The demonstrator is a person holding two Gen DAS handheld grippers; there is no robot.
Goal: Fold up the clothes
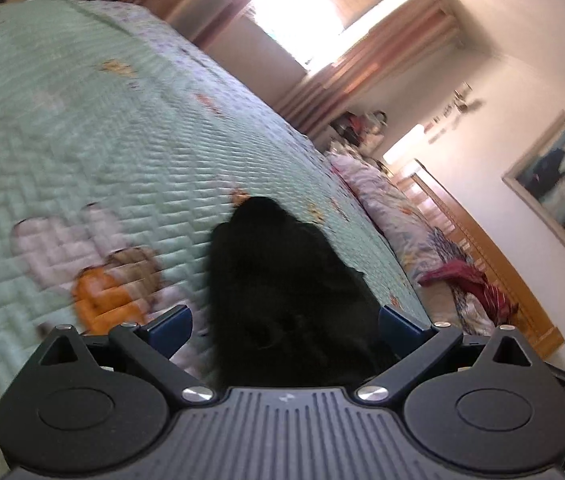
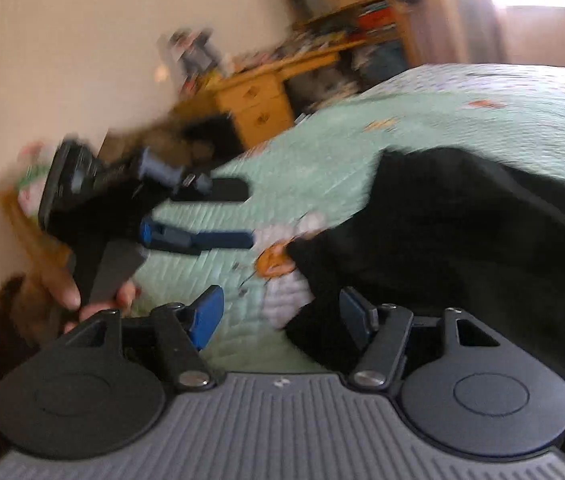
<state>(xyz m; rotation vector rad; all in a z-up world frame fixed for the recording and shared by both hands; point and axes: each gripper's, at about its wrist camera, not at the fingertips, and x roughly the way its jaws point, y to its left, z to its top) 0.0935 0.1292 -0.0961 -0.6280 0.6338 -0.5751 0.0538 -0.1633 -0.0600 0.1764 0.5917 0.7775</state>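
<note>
Garment: a black, soft fabric garment [image 1: 282, 300] lies on the pale green quilted bedspread [image 1: 94, 128]. In the left wrist view it starts between the fingers and narrows to a rounded tip farther up the bed, so its long axis follows that gripper's forward line. In the right wrist view the same garment [image 2: 462, 232] is a broad dark mass on the right half, spreading to the right edge; which end is which cannot be told.

Left gripper: the black two-finger gripper with blue pads [image 1: 284, 320] has its fingers spread wide, one on either side of the cloth. The right wrist view shows this gripper [image 2: 242, 214] from the side, over bare quilt, held by a hand [image 2: 82, 292], its two fingers parted with nothing between them. Whether the pads touch the fabric is unclear.

Right gripper: the matching gripper [image 2: 282, 316] has its fingers apart. The left pad is over bare quilt and the right pad is at the garment's edge; no cloth is pinched.

Bed: the quilt carries a printed cartoon patch in orange and white [image 1: 98, 272], just left of the garment.

Surroundings: a red striped cloth [image 1: 470, 280] lies on floral bedding by a wooden headboard [image 1: 494, 256]; a framed picture [image 1: 558, 180] hangs on the wall; a wooden desk with drawers [image 2: 258, 100] stands beyond the bed.

Sharpness: both views are motion-blurred.
</note>
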